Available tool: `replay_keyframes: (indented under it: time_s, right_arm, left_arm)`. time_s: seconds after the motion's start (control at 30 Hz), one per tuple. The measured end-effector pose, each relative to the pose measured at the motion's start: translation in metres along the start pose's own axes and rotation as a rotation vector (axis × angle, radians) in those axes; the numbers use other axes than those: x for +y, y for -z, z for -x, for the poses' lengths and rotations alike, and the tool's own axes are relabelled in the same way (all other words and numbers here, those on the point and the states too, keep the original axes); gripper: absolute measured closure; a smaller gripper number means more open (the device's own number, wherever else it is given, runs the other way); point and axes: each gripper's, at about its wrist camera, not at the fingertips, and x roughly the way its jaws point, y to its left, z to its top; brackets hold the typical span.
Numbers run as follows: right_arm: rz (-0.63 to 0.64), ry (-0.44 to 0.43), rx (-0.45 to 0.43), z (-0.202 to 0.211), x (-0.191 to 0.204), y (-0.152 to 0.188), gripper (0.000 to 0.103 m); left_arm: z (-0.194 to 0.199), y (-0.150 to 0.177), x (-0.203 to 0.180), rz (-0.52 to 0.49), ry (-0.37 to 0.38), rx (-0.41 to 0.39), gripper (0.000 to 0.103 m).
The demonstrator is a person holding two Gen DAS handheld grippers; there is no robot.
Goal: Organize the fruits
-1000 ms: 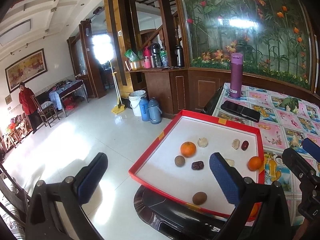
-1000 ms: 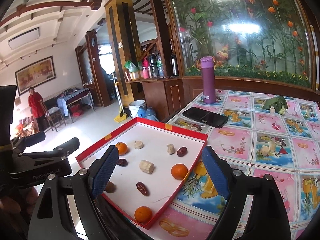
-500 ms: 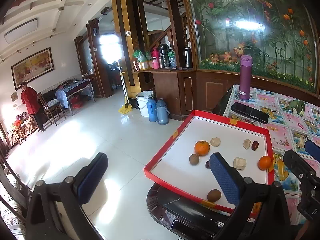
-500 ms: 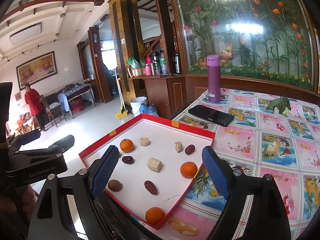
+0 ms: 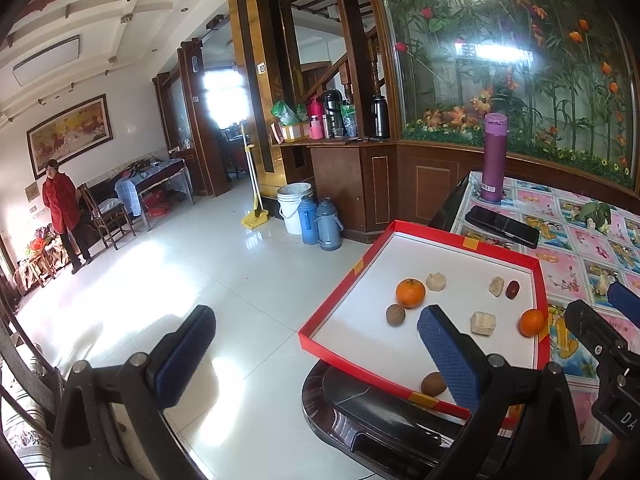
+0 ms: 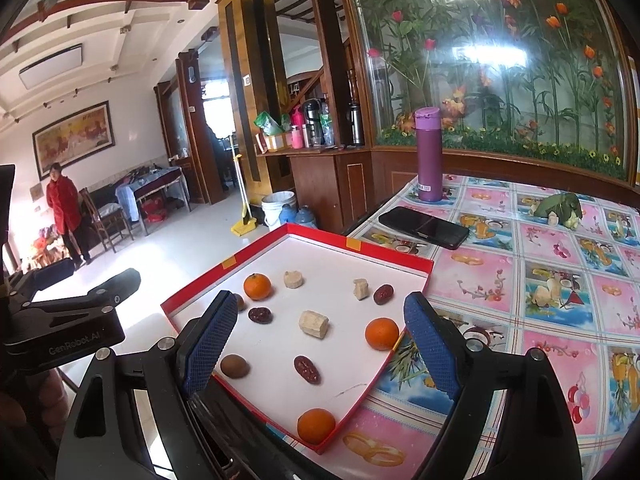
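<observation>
A red-rimmed white tray lies on the table's left corner, overhanging the edge. In it are three oranges, red dates, brown round fruits and pale chunks. My right gripper is open above the tray's near side, nothing between its fingers. My left gripper is open too, mostly over the floor left of the tray, its right finger over the tray's near part. An orange and a brown fruit show there.
A purple flask and a black phone lie beyond the tray on the patterned tablecloth, a leaf-wrapped item at the far right. Floor drops off left of the table; buckets and a person in red stand beyond.
Both views have shifted slightly, the tray sitting further right and lower in the left wrist view and a bit higher in the right. The fruit has not moved.
</observation>
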Motion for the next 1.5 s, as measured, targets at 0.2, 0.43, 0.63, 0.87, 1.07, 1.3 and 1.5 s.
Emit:
replay_keyframes:
  time_s: [0.2,0.43,0.63,0.87,1.07,1.3,1.5]
  right_arm:
    - [-0.009,0.002,-0.002,0.004,-0.002,0.000,0.018]
    - [-0.020,-0.004,0.001,0.003,-0.005,0.000,0.018]
    - [-0.022,-0.005,-0.005,0.003,-0.007,0.001,0.018]
    - [-0.043,-0.006,-0.003,0.004,-0.013,0.002,0.018]
    - [-0.047,-0.007,0.000,0.004,-0.015,0.003,0.018]
    - [-0.046,-0.007,0.000,0.003,-0.015,0.004,0.018]
    - [-0.051,-0.005,0.003,0.003,-0.015,0.004,0.018]
  left_arm:
    - [0.004,0.001,0.000,0.004,0.006,0.000,0.000]
    - [0.009,0.001,-0.002,0.005,-0.002,-0.004,0.000]
    - [0.011,0.001,-0.007,-0.005,0.000,-0.007,0.000]
    - [0.012,0.001,-0.011,-0.008,0.002,-0.010,0.000]
    - [0.013,0.001,-0.011,-0.008,0.002,-0.010,0.000]
    - [0.013,0.002,-0.013,-0.011,0.003,-0.006,0.000]
    - [0.013,0.003,-0.013,-0.010,0.001,-0.007,0.000]
